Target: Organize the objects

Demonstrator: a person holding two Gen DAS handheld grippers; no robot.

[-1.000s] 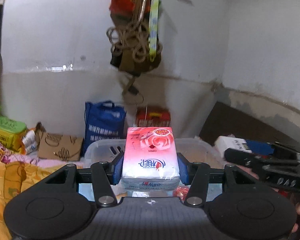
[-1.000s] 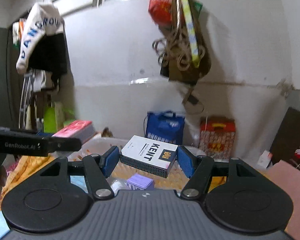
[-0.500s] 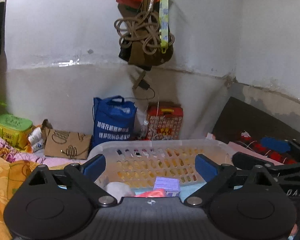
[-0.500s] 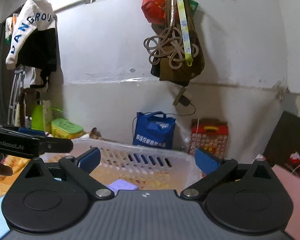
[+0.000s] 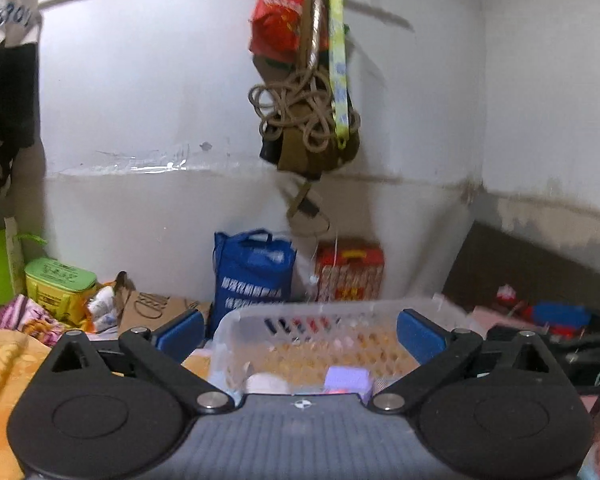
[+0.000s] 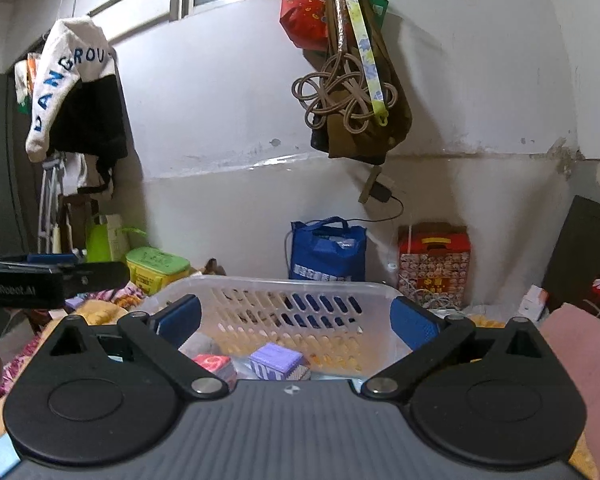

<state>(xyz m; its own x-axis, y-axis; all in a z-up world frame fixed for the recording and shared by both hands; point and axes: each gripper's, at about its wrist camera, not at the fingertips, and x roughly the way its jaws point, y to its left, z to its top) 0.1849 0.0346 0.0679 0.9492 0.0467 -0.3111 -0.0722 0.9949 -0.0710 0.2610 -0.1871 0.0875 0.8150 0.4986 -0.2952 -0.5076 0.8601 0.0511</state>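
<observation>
A white perforated plastic basket (image 5: 332, 312) stands straight ahead, also in the right wrist view (image 6: 284, 286). Inside lie a purple box (image 5: 347, 378) (image 6: 276, 358), a pink tissue pack (image 6: 214, 364) and a white rounded item (image 5: 266, 383). My left gripper (image 5: 300, 334) is open and empty above the basket's near side. My right gripper (image 6: 296, 320) is open and empty in front of the basket. The other gripper shows at the left edge of the right wrist view (image 6: 48, 278) and at the right edge of the left wrist view (image 5: 588, 360).
A blue bag (image 6: 328, 250) and a red carton (image 6: 434, 258) stand against the white wall behind the basket. A green tub (image 6: 156, 268) and cardboard (image 5: 156, 308) lie to the left. Orange bedding (image 5: 4, 364) is at left, a pink cloth (image 6: 580, 344) at right.
One second ago the left gripper held the pink tissue pack and the right a KENT box. Both opened and let them go. Both cameras have since tilted up slightly.
</observation>
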